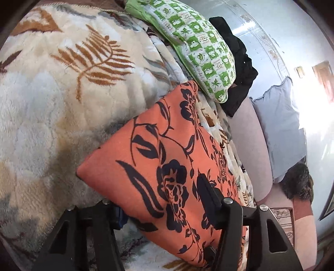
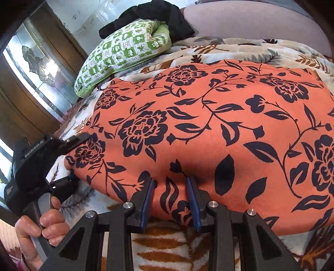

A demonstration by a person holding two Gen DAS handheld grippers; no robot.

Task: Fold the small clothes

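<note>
An orange cloth with a dark flower print [image 1: 158,150] [image 2: 208,125] lies folded flat on a fleece blanket [image 1: 62,93] [image 2: 177,250]. My right gripper [image 2: 170,184] is at its near edge, blue pads pinching a puckered strip of the cloth. My left gripper [image 1: 160,200] [image 2: 77,157] is at the cloth's left corner. One finger [image 1: 205,191] lies on top and the other [image 1: 119,214] sits under the edge, with the jaws wide apart and not pressing. A hand [image 2: 41,225] holds the left gripper's handle.
A green-and-white patterned pillow [image 1: 198,52] [image 2: 125,54] lies just beyond the cloth, with a black garment [image 1: 240,68] [image 2: 146,16] behind it. A mauve padded edge [image 1: 250,146] and a pale blue cushion [image 1: 279,125] lie to the right. A glazed door [image 2: 37,68] stands at left.
</note>
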